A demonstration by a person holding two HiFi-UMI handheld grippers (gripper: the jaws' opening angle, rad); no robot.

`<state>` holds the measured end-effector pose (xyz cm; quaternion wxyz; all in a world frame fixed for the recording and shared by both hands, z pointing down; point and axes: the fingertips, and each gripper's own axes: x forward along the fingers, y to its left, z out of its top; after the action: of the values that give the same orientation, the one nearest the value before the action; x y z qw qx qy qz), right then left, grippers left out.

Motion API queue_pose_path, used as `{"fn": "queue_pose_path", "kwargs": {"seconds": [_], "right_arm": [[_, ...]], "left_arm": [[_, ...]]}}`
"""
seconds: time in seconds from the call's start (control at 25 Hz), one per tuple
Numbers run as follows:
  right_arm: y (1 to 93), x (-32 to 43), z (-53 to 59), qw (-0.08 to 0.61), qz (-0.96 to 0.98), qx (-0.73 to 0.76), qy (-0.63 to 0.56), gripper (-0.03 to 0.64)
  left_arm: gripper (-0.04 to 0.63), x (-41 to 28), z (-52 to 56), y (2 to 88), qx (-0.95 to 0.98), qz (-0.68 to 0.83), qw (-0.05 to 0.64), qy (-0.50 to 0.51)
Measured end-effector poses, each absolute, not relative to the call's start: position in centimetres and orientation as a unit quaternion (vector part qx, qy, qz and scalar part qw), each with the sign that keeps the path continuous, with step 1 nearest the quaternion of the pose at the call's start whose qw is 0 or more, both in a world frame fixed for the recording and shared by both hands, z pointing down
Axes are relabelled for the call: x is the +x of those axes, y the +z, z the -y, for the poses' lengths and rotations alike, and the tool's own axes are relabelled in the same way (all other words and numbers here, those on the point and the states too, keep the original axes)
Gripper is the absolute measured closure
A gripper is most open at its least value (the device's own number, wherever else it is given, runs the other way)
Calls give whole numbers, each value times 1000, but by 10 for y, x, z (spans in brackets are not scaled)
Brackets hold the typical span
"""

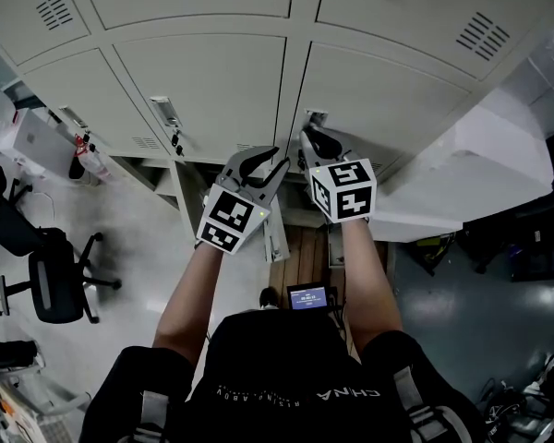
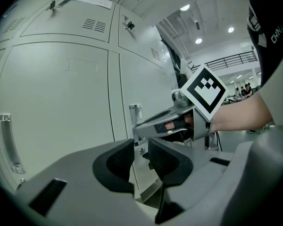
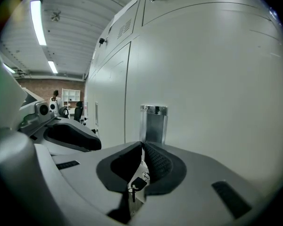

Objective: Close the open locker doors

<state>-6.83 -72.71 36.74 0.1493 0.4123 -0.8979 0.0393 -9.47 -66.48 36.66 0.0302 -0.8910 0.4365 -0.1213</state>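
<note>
**Head view.** The left tool [image 1: 282, 157] and the right tool [image 1: 312, 138] are pointing side by side at the bank of grey lockers [image 1: 203, 81]. The right tool's tips are sitting at the chrome latch [image 1: 315, 116] of the locker door [image 1: 388, 90] directly ahead of it. That door is lying nearly flush with its neighbours. The left tool is standing just short of the seam to the left of that door.

**Left gripper view.** The left tool [image 2: 140, 147] is showing its jaws apart, with nothing pressed between the pads. Just beyond its tips, the right tool [image 2: 137, 132] is reaching across to the latch [image 2: 135, 111].

**Right gripper view.** The right tool [image 3: 142, 147] is holding its jaws drawn together at the tips, directly under the latch [image 3: 153, 122]. Whether they are pinching it cannot be told. A small key [image 3: 134, 184] is hanging below the pads.
</note>
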Motion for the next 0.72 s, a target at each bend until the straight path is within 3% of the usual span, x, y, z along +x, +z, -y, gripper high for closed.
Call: {"fn": "queue_pose_path", "kwargs": {"seconds": [0.72], "right_arm": [[370, -71, 727, 168, 899, 404, 24, 578]], "left_arm": [[492, -93, 657, 381, -891, -433, 19, -132]]}}
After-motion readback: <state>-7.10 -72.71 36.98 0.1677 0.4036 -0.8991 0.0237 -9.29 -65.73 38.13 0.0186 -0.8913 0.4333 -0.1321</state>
